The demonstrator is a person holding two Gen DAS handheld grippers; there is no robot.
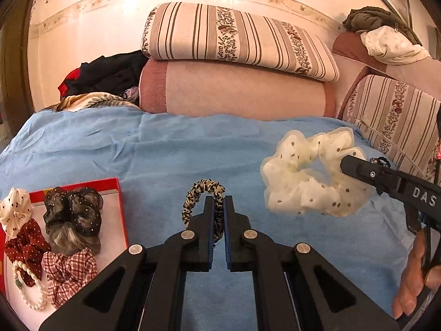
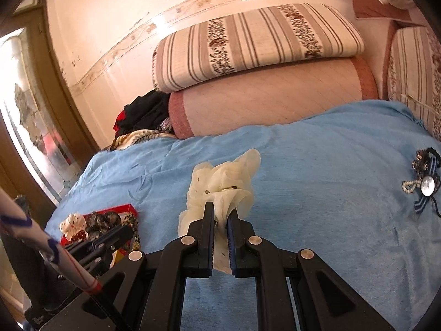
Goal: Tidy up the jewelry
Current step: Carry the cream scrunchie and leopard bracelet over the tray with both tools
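My left gripper (image 1: 219,201) is shut on a thin leopard-print scrunchie (image 1: 197,193), held above the blue cloth (image 1: 171,154). My right gripper (image 2: 220,209) is shut on a big cream dotted scrunchie (image 2: 220,176), held in the air; the same scrunchie shows in the left wrist view (image 1: 300,187) at the right, with the right gripper's finger (image 1: 358,167) on it. A red-rimmed box (image 1: 110,184) at the lower left holds several scrunchies and a pearl bracelet (image 1: 29,298). The box also shows in the right wrist view (image 2: 125,209).
A small pile of hair ties, a striped bow with a button and pearls (image 2: 424,184) lies at the right of the blue cloth. Rolled and striped cushions (image 1: 237,82) and clothes (image 1: 110,71) line the back. A striped cushion (image 1: 394,121) stands at the right edge.
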